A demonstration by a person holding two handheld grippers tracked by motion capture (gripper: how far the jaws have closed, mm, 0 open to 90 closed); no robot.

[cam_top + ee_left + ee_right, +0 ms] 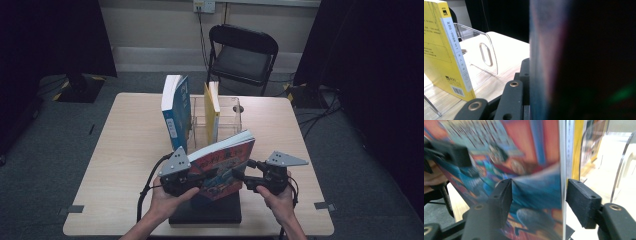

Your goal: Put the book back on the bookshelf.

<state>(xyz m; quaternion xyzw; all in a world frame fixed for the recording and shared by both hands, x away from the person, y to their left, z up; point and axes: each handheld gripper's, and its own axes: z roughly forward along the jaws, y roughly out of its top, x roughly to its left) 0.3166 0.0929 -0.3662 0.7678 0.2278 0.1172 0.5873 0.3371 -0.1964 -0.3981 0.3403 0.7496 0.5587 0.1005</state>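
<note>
A colourful picture book (225, 160) is held tilted above the table's front, its pages facing up. My left gripper (212, 175) is shut on its lower left part; in the left gripper view the book (554, 62) sits right against the lens beside my black jaw. My right gripper (241, 173) reaches in from the right. In the right gripper view its jaws (539, 192) straddle the book's edge (531, 150): the left pad lies near the cover, and the right pad stands clear of the spine with a gap.
A clear acrylic rack (230, 112) stands mid-table with a yellow book (212, 110) upright in it and a blue-and-white book (176, 112) at its left. A flat black object (205, 212) lies at the table's front edge. A black folding chair (242, 52) stands beyond the table.
</note>
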